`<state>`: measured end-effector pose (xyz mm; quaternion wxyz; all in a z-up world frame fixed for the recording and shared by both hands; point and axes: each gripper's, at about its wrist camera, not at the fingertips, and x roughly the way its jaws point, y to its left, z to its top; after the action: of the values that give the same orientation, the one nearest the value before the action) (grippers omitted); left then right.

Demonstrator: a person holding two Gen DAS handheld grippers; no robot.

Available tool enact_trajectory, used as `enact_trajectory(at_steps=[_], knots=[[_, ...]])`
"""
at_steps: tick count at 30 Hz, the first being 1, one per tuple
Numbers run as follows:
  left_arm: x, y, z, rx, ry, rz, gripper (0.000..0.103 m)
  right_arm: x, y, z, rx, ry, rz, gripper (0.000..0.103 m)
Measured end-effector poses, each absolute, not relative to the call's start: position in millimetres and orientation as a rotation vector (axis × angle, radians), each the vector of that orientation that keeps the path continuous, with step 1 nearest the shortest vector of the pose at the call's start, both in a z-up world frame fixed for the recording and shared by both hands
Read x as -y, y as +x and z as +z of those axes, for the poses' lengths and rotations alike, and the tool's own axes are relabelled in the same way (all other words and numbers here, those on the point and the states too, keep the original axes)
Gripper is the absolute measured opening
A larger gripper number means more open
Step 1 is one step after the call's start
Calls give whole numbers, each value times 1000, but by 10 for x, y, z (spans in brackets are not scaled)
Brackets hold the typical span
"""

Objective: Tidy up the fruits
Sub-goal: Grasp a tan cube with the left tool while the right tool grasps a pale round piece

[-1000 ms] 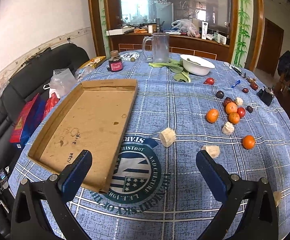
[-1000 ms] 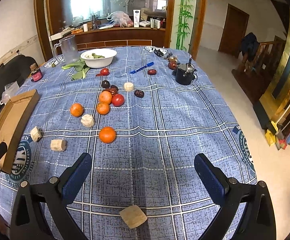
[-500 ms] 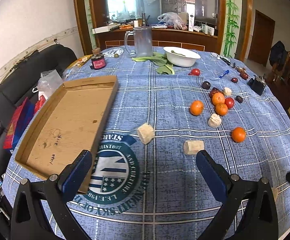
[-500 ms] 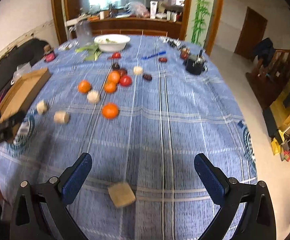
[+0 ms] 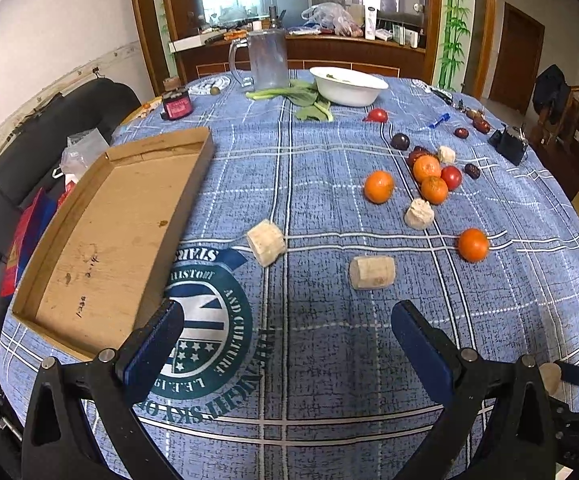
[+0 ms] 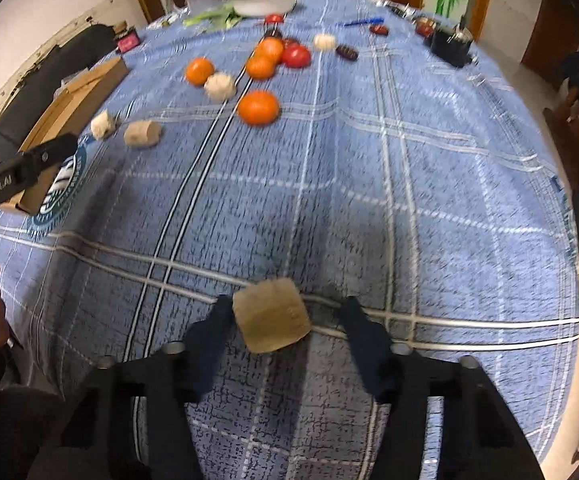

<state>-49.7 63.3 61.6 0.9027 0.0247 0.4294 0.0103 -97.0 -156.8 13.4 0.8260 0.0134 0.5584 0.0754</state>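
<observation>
Several oranges [image 5: 378, 187] and a red tomato [image 5: 451, 177] lie on the blue checked tablecloth [image 5: 321, 184], with pale beige chunks [image 5: 371, 272] among them. An empty cardboard tray [image 5: 105, 232] lies at the left. My left gripper [image 5: 285, 344] is open and empty above the cloth's round logo. My right gripper [image 6: 285, 324] is partly closed around a beige chunk [image 6: 271, 314] on the cloth; its left finger touches the chunk, the right finger stands apart. An orange [image 6: 258, 107] lies further ahead.
A white bowl [image 5: 347, 86], a glass jug [image 5: 267, 58], green leaves [image 5: 305, 98], dark dates [image 5: 399, 141], a blue pen [image 5: 437, 120] and a black pot [image 5: 509, 146] stand at the far side. A black sofa [image 5: 29, 148] is beyond the table's left edge.
My right gripper has dropped toward the near beige chunk and narrowed around it. My left gripper has shifted right, away from the tray.
</observation>
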Motion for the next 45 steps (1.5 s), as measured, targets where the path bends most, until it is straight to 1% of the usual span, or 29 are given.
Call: enact_trajectory(at_steps=[1, 2, 5, 9, 13, 15, 16, 17, 18, 19, 20, 21, 22, 23, 27, 33, 45], knots=[[-628, -488, 600, -895, 50, 19, 103, 1566, -981, 144, -1172, 24, 163, 48], [-617, -481, 590, -899, 50, 17, 103, 1558, -982, 154, -1165, 27, 178, 35], [-576, -435, 571, -914, 44, 2, 103, 1553, -984, 230, -1130, -9, 165, 35], [-530, -287, 536, -956, -2, -28, 103, 1658, -961, 343, -1085, 18, 157, 35], [-442, -63, 427, -1003, -44, -31, 103, 1684, -914, 341, -1082, 23, 159, 35], [-372, 9, 359, -1017, -21, -19, 103, 1704, -907, 327, -1088, 26, 166, 35], [-334, 44, 314, -1030, -6, -9, 103, 1712, -904, 325, -1088, 25, 170, 35], [-305, 73, 264, -1043, -3, -7, 100, 1706, -894, 313, -1087, 23, 174, 35], [-285, 98, 213, -1056, -5, -3, 94, 1715, -883, 319, -1085, 20, 180, 35], [-284, 124, 178, -1071, -12, -5, 79, 1721, -883, 321, -1081, 17, 184, 35], [-287, 146, 143, -1086, -29, -17, 60, 1733, -873, 326, -1077, 12, 192, 35], [-286, 153, 139, -1072, -28, -10, 58, 1740, -865, 327, -1075, 10, 199, 35], [-281, 159, 148, -1051, -33, -22, 38, 1751, -857, 326, -1073, 8, 207, 35], [-280, 162, 146, -1043, -33, -24, 30, 1754, -851, 325, -1071, 5, 215, 35], [-313, 142, 165, -1052, -69, -23, 29, 1783, -809, 318, -1062, 2, 250, 35], [-328, -100, 374, -1029, -83, 0, 29, 1804, -703, 361, -1034, 11, 311, 35], [-761, -331, 702, -964, -107, -20, 29, 1402, -457, 469, -1010, -33, 301, 35]])
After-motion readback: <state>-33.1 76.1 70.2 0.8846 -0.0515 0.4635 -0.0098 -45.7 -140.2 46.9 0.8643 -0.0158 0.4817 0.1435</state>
